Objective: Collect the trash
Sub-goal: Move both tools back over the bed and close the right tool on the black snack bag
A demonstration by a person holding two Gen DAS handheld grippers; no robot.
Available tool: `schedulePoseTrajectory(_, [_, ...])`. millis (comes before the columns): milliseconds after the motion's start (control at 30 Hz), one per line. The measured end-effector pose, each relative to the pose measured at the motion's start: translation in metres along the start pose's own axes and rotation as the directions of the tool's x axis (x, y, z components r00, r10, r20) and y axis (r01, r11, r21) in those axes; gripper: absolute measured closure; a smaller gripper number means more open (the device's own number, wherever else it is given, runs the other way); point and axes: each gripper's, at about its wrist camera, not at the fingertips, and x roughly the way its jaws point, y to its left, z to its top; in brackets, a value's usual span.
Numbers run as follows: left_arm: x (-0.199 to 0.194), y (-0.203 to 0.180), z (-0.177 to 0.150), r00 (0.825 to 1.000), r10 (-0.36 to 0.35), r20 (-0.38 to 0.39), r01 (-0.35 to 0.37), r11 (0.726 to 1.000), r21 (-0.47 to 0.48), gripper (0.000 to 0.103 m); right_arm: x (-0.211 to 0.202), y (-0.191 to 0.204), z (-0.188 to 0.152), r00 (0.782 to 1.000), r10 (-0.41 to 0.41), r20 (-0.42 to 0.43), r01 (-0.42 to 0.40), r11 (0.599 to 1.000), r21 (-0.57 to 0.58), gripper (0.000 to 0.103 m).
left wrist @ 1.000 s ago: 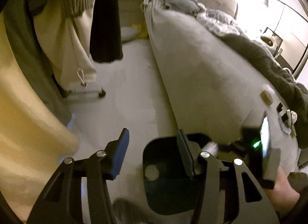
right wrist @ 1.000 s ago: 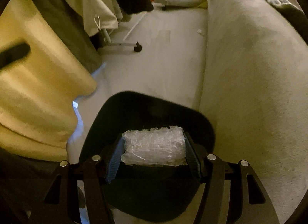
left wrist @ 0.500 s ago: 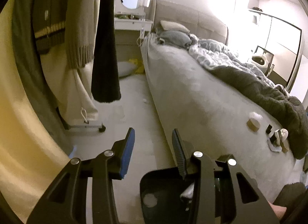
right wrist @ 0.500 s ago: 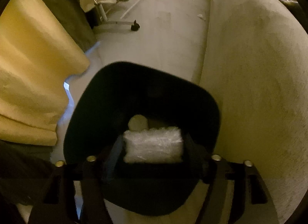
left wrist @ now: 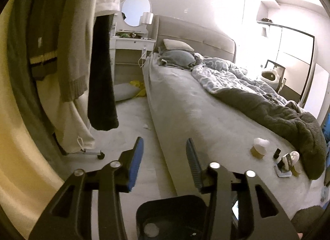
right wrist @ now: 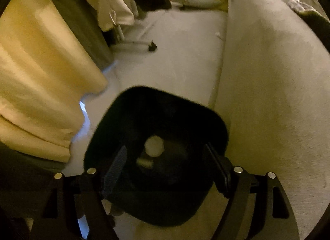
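Black plastic forms the trash bin, which stands on the pale floor just beside the long side edge of the bed, and the right gripper hangs over its mouth with its jaws spread wide and nothing between them. Down on the bin's floor lie a pale round piece and a smaller blurred scrap near it; what they are I cannot tell. The left gripper is also wide and empty, pointing along the bed's side with the bin's rim low in its view. Judging from this, the drop into the bin looks done, so the good move is to lift the right gripper straight up clear of the rim before swinging away. More pickings seem to wait near the foot-end corner of the bed: a small cup-like item and other small items.
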Motion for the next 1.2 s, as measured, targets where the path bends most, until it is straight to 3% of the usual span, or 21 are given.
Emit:
schedulePoseTrajectory(167, [-0.001, -0.017, 0.006, 0.999, -0.028, 0.021, 0.028, 1.000, 0.006, 0.037, -0.039, -0.002, 0.004, 0.991, 0.034, 0.129, -0.031, 0.999, -0.025, 0.025])
schedulePoseTrajectory(433, [0.008, -0.041, 0.009, 0.997, -0.068, 0.019, 0.068, 0.998, 0.012, 0.029, -0.088, -0.024, 0.001, 0.959, 0.004, 0.283, 0.004, 1.000, -0.025, 0.025])
schedulePoseTrajectory(1200, [0.038, -0.122, 0.001, 0.983, -0.180, -0.042, 0.182, 0.982, 0.049, 0.021, -0.164, -0.112, -0.046, 0.905, -0.120, 0.409, 0.071, 0.989, 0.131, 0.016])
